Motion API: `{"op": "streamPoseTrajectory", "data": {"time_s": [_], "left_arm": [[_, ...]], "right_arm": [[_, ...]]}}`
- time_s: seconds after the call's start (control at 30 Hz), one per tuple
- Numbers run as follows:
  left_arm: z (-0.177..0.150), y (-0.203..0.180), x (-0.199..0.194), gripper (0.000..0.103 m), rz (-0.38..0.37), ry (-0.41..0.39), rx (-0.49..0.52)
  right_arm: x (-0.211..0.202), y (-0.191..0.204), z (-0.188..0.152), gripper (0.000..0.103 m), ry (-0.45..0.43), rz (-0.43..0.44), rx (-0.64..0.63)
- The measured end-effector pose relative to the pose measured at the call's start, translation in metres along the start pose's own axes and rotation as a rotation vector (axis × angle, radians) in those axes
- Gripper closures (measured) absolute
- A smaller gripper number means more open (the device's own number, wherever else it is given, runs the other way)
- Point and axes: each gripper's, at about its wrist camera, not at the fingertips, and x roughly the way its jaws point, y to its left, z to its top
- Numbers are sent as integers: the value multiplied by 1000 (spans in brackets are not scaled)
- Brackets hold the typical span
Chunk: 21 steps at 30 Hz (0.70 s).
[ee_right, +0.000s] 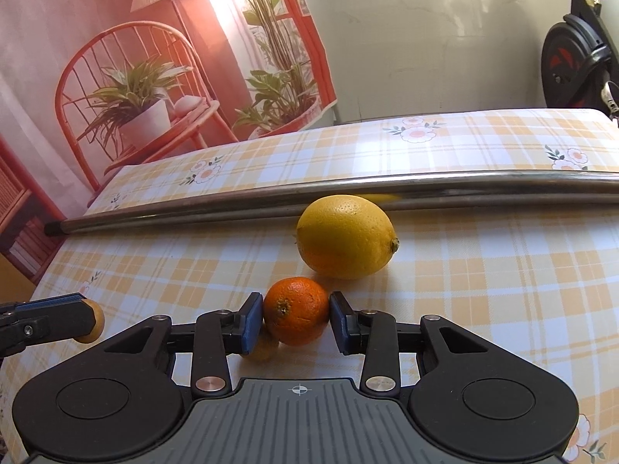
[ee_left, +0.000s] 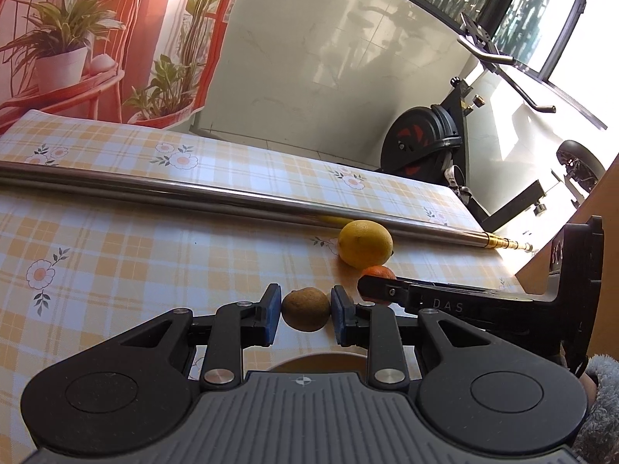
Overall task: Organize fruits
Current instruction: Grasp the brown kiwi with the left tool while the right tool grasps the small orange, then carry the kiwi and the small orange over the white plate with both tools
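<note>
Wooden bowl rim below kiwi

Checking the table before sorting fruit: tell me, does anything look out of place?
Yes: a long metal pole lies across the checked tablecloth, just behind the lemon. It is no fruit and looks odd there. Nothing looks spilled or damaged.

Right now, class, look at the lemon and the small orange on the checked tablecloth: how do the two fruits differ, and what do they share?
The lemon is yellow; the orange is deep orange. The lemon is clearly larger and oval with a pointed tip, while the orange is small and round. The lemon lies free by the metal pole; the orange sits between the jaws of the right gripper, pads against it. Both are citrus with dimpled peel.
</note>
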Motion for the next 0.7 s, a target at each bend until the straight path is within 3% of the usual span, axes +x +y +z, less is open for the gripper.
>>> {"op": "streamPoseTrajectory", "data": {"time_s": [0.17,0.7], "left_arm": [[-9,-10,5,74,-18,35,32],[-31,-30,17,74,26,140,128]], "right_arm": [[-32,-2,-11,69,-46,26,-8],[-75,-7,-49,69,-26,27,-2]]}}
